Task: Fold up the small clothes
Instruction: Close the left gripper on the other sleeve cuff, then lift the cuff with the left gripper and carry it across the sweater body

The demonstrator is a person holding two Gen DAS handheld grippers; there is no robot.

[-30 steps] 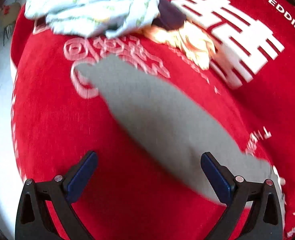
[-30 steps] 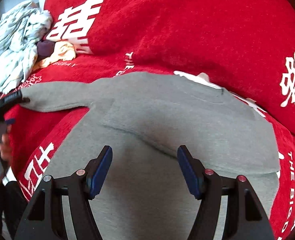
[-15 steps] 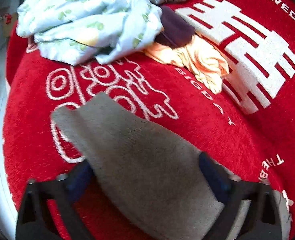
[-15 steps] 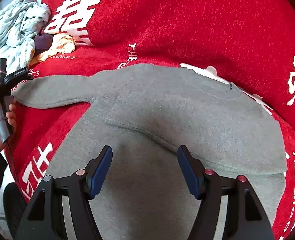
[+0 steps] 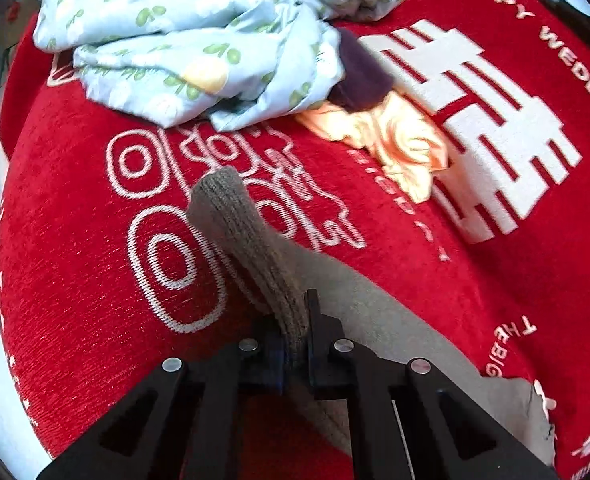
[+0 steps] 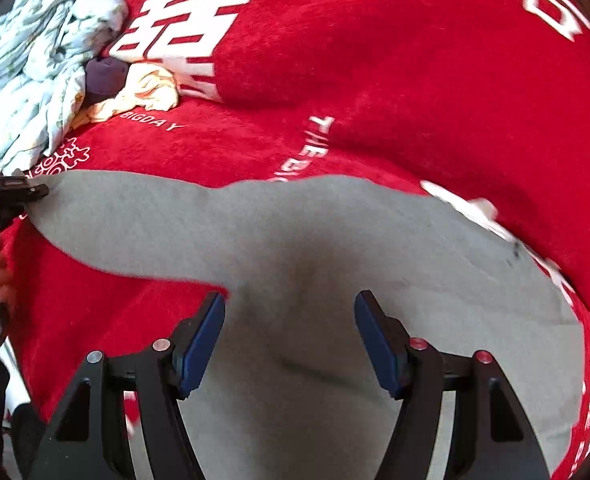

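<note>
Left wrist view is showing the left gripper [image 5: 295, 344] pinching the cuff of the grey sweater [image 5: 251, 248] — its sleeve is lying on the red blanket [image 5: 75, 260]. The right gripper [image 6: 289, 336] is hovering with jaws wide over the sweater's body — nothing is between the pads.

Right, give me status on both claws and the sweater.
Left claw shut on sweater cuff. Right claw open over sweater body. Clothes pile clear of it.

Left tool [image 5: 295, 344], right tool [image 6: 289, 338]: black frames, blue pads, silver and red screws.
</note>
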